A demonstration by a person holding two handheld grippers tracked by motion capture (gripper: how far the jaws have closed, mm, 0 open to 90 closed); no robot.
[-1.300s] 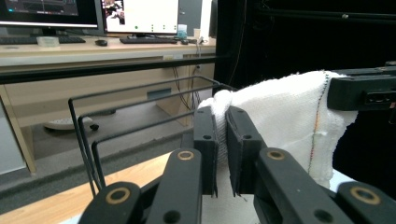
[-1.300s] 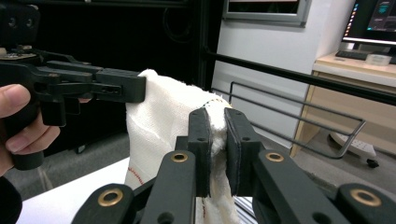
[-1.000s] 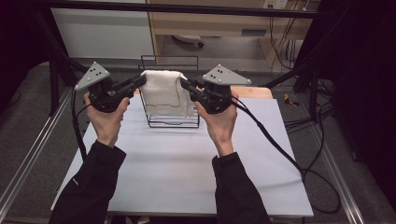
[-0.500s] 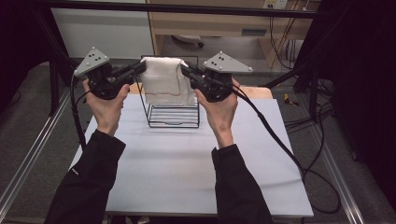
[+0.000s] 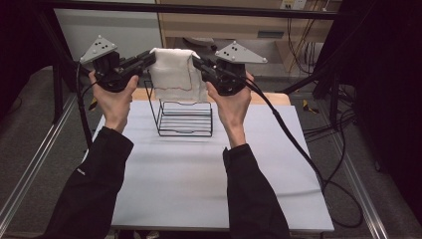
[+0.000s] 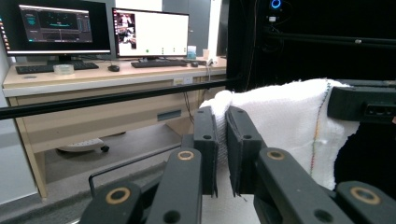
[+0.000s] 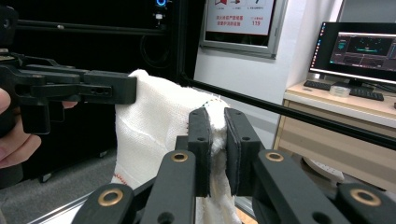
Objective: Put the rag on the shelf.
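A white towel (image 5: 175, 74) with a thin red stitched line hangs stretched between my two grippers, high above a black wire rack (image 5: 185, 118). My left gripper (image 5: 149, 58) is shut on the towel's left top corner, and my right gripper (image 5: 195, 60) is shut on the right top corner. In the left gripper view the towel (image 6: 289, 116) bunches between the closed jaws of the left gripper (image 6: 222, 121). The right gripper view shows its own jaws pinching the towel (image 7: 159, 121) at the right gripper (image 7: 216, 123), with the other gripper (image 7: 100, 88) holding the far edge.
The wire rack stands on the white table (image 5: 199, 184) near its far edge, with a wooden strip (image 5: 268, 97) behind it. A desk with monitors (image 6: 149, 32) and a keyboard lies beyond. Black frame bars (image 5: 199, 9) and cables (image 5: 298, 149) run around the table.
Both grippers have risen and moved away from me, lifting the towel from low in the rack to well above its top. The grip on both corners has not changed.
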